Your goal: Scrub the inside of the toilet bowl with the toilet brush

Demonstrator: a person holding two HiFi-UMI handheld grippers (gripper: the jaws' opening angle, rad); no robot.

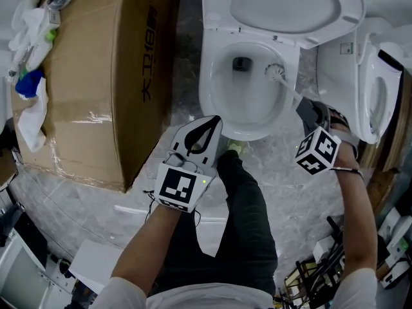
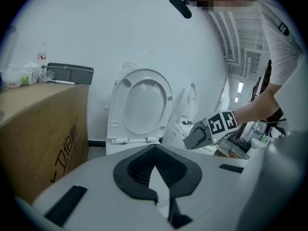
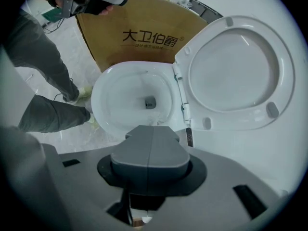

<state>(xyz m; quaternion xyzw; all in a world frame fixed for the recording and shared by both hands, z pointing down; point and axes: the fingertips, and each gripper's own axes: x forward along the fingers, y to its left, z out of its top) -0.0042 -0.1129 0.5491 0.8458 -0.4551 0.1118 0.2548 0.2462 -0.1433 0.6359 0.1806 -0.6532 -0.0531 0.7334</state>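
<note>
**Head view:** A person stands over an open toilet bowl (image 1: 212, 92). The right gripper (image 1: 305, 104) is clamped on the handle of the toilet brush (image 1: 275, 71). The bristle head sits down inside the bowl, nr the right wall and beside the drain. The long handle likely keeps the hand clear of the bowl while the bristles work the porcelain. The left gripper (image 1: 215, 120) hangs idle nr the bowl's front rim, fingers tip to tip w/ nothing btwn them, prob. parked out of the brush's way. The lid (image 1: 283, 5) is flipped up, so nothing covers the bowl. A cardboard box (image 1: 96, 76) crowds the left side and a second toilet (image 1: 376, 95) the right. The person's leg (image 1: 248, 205) stands at the front rim.

**Left gripper view:** The fingers are closed on themselves and empty. Ahead are the raised lid (image 2: 142, 102), the box (image 2: 38, 124) and the right gripper (image 2: 188, 141), angled downward.

**Right gripper view:** The grey fingers are pressed flat together, w/ a seam down the middle. The handle is hidden beneath them here. The bowl (image 3: 98, 105) and its drain (image 3: 150, 101) lie straight ahead, w/ the lid (image 3: 236, 66) to the right. By the look of it, scrubbing is under way. The box and the neighbouring toilet leave little elbow room for wide sideways strokes.
</note>
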